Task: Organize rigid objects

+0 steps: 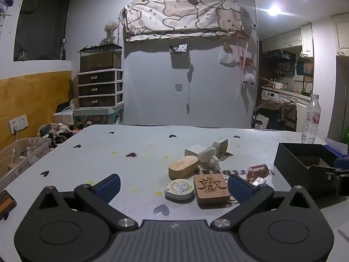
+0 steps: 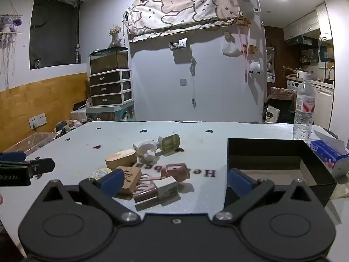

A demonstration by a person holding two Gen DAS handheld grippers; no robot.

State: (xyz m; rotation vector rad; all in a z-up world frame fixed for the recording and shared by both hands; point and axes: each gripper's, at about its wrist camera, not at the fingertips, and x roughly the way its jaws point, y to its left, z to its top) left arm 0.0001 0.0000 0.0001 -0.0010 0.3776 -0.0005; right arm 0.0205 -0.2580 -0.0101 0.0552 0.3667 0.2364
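Wooden carved block [image 1: 211, 189] flat w/ round tape [image 1: 180, 188].

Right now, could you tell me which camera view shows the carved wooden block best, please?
The left wrist view: the carved wooden block lies flat and unobstructed, its carved character fully legible, beside the round tape measure. In the right wrist view the block is seen at a slant and partly hidden behind a finger of the open right gripper.
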